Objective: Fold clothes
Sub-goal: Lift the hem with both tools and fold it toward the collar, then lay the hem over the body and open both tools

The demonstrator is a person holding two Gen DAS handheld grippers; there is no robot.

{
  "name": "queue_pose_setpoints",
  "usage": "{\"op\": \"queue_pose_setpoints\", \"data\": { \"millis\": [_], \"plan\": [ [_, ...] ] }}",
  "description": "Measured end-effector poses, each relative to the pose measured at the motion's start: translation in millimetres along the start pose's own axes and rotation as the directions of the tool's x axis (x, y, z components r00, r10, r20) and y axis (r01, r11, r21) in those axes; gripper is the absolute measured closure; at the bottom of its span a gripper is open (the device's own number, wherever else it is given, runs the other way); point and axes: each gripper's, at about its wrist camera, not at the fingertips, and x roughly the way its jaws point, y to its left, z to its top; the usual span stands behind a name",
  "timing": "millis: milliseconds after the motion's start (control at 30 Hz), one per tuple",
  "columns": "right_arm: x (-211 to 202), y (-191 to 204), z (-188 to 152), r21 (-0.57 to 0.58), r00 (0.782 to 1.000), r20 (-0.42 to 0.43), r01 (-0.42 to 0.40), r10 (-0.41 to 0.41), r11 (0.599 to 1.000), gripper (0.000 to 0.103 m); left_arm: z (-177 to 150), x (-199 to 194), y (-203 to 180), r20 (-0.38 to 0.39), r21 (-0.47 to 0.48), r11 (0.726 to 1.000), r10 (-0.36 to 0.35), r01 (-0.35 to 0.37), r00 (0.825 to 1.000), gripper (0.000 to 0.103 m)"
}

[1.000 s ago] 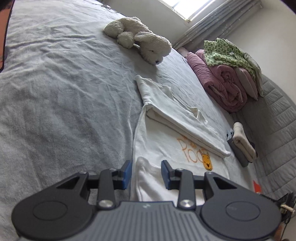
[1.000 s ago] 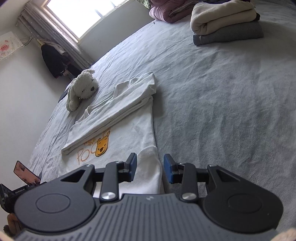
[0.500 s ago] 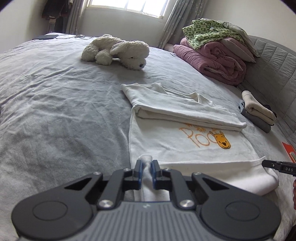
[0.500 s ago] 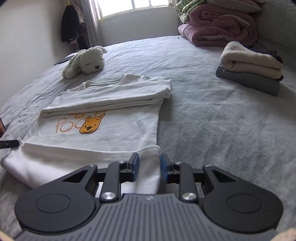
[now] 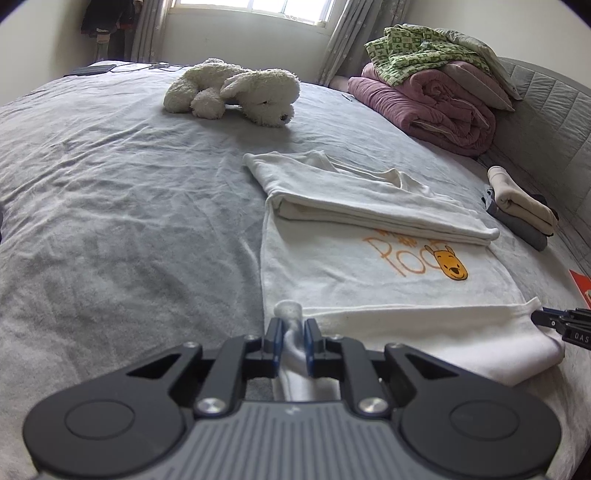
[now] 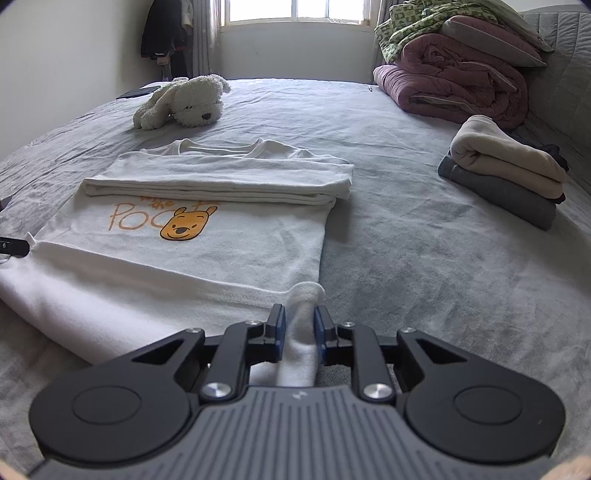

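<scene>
Left gripper (image 5: 291, 334) and right gripper (image 6: 298, 325), jaws just closed, each pinch a near hem corner of the white T-shirt (image 6: 229, 243) lying partly folded on the grey bed (image 6: 424, 258); beyond, plush dog (image 5: 236, 90).

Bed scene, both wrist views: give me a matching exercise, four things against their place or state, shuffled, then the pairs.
Things:
1. white T-shirt
2. plush dog
3. pink quilt
4. beige folded garment

Places or states:
A. on top of a grey folded garment
B. lying far back on the grey bedspread, near the window
C. near hem pinched at both corners by the left gripper and the right gripper
D. under a green patterned cloth

Pairs: 1-C, 2-B, 3-D, 4-A
</scene>
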Motion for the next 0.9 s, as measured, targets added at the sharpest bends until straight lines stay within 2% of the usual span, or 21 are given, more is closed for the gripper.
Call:
{"op": "queue_pose_setpoints", "data": {
  "millis": [100, 300, 533, 733, 900],
  "plan": [
    [3, 3, 0, -0.017, 1.000, 0.004, 0.009, -0.009, 1.000, 0.082, -1, -1, -5, 0.007, 0.050, 0.999, 0.018, -0.018, 1.000, 0.093],
    [1, 10, 1, -0.062, 0.998, 0.046, 0.044, -0.041, 0.997, 0.096, -3, -5, -13, 0.033, 0.125, 0.991, 0.045, -0.049, 0.998, 0.095],
    [-10, 20, 0, -0.119, 0.988, 0.129, 0.102, -0.087, 0.988, 0.098, -4, -14, -16, 0.080, 0.134, 0.989, 0.055, -0.065, 0.995, 0.096],
    [-27, 29, 0, -0.153, 0.961, 0.236, 0.184, -0.145, 0.971, 0.098, -4, -35, -28, 0.192, 0.175, 0.980, 0.061, -0.096, 0.979, 0.096],
    [-38, 37, 6, -0.198, 0.920, 0.342, 0.270, -0.192, 0.942, 0.098, 8, -42, -39, 0.275, 0.199, 0.967, 0.102, -0.161, 0.956, 0.096]
  ]
}}
